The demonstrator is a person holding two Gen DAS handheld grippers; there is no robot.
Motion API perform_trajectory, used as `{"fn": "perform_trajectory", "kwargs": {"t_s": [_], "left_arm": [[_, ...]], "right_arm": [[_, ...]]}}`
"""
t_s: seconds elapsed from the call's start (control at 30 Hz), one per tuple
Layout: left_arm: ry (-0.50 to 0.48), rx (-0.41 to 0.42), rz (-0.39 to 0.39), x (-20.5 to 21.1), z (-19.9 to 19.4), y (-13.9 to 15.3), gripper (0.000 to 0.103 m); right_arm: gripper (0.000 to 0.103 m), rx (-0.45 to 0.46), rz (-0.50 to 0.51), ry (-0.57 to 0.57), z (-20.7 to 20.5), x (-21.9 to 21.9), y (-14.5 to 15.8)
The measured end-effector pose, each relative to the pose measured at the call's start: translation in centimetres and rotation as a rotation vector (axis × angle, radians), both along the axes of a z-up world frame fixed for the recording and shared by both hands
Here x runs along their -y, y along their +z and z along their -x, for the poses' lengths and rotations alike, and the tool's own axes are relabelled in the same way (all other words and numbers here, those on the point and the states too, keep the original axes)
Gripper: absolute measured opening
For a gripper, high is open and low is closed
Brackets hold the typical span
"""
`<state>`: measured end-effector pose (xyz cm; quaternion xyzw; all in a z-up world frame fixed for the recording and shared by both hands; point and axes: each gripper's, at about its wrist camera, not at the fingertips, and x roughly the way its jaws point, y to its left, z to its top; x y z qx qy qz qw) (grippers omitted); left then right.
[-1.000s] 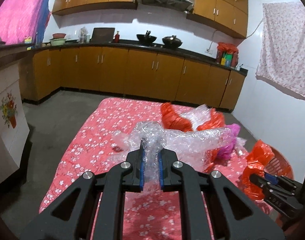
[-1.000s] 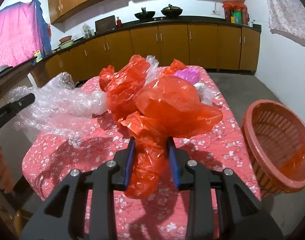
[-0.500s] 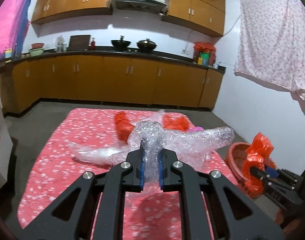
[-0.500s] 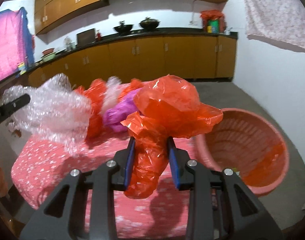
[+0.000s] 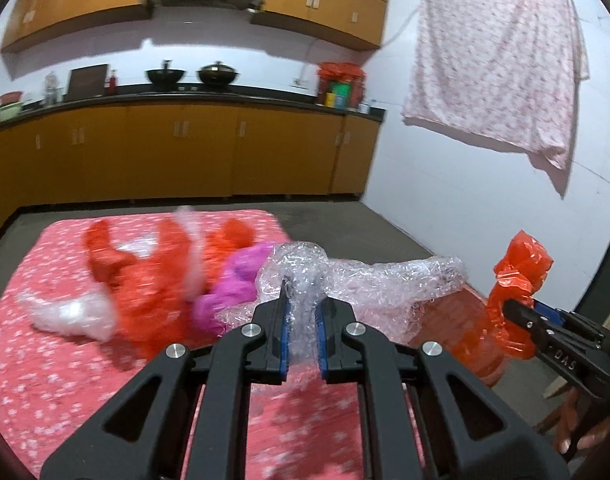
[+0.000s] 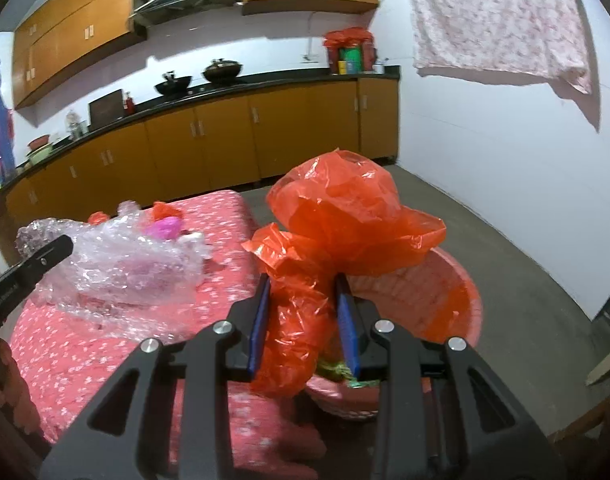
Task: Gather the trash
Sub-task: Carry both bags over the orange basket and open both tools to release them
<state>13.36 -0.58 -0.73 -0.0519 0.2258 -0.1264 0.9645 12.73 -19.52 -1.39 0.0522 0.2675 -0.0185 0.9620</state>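
Both tools are clenching feather-light, crushable trash by bunched folds, the left tool point(image 5: 303, 326) gripping bubble wrap point(image 5: 385, 280) above the desk point(image 5: 65, 360), the right tool point(image 6: 303, 320) holding an orange bag point(image 6: 345, 216) over the basket point(image 6: 461, 292)

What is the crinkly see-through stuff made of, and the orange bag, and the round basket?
The see-through stuff looks like bubble wrap: clear soft plastic, glossy, with tiny bumps. The orange bag looks like thin plastic film, shiny, creased and half see-through. The round basket is probably stiff plastic, pinkish-red and duller, with ribbed walls.
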Motion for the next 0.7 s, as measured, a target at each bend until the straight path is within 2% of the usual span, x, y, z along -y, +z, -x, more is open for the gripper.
{"fn": "perform_trajectory", "kwargs": {"t_s": [0.4,0.7], "left_arm": [[-0.136,-0.017,0.000,6.6,-3.2,-0.7,0.010],[-0.200,-0.052,-0.013,10.4,-5.6,-2.1,0.010]], "right_arm": [[0.032,-0.012,-0.038,-0.115,-1.3,6.3,-0.7],[0.032,-0.027,-0.064,-0.138,-3.3,8.4,-2.3]]}}
